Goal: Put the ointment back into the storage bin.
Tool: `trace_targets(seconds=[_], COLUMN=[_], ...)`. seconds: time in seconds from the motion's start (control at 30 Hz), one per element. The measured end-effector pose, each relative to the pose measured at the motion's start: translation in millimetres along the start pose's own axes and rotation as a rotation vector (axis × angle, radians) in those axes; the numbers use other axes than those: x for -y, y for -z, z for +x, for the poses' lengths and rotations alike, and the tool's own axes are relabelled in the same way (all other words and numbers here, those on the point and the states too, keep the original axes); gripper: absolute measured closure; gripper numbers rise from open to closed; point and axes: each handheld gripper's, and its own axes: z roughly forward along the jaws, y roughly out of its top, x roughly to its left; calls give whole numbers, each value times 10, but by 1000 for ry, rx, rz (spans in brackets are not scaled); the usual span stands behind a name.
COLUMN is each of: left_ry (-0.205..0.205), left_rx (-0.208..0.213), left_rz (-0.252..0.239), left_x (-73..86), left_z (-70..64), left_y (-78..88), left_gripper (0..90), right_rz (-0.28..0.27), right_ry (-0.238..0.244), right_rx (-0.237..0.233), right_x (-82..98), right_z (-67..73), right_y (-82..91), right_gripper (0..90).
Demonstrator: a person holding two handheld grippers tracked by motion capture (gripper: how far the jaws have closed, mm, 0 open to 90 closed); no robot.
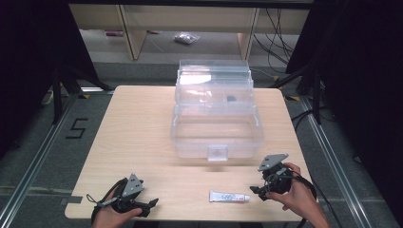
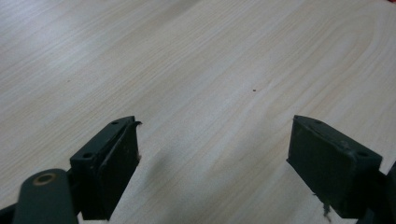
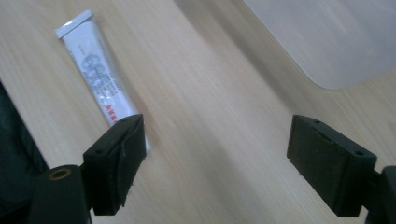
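A white tube [image 1: 229,196] lies flat near the table's [image 1: 142,128] front edge, just beside my right gripper [image 1: 259,191], jaws spread and empty. My left gripper [image 1: 153,203], also spread, rests well apart. A careless closing could nudge the tube off the edge, short of the open clear box [image 1: 216,135].

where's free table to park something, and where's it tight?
Free: the wide strip of table left of the clear box, down to the left tongs. Also the near edge between the left tongs and the tube. Tight: between the tube, the right tongs and the box front.
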Motion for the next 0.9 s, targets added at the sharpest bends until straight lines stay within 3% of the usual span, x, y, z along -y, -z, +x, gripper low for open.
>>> trace_targets(seconds=[0.13,0.27,0.43,0.83,0.9], left_ry=[2,16,8,-2,0], left_rx=[0,-1,-1,0,0], left_rz=[-2,-4,-4,0,2], left_x=[2,3,0,-1,1], left_z=[-1,-5,-10,-4,-4], left_y=[0,-8,-6,0,-2], left_gripper=[159,159,159,159,159], right_rz=[33,71,97,197,217], right_ry=[40,121,141,281,277], right_rx=[-30,-55,-70,-141,-137], right_x=[-98,-203,-260,-449,-476], right_z=[69,124,178,271,294], right_y=[11,9,-9,-159,-176], right_gripper=[225,254,282,369,381])
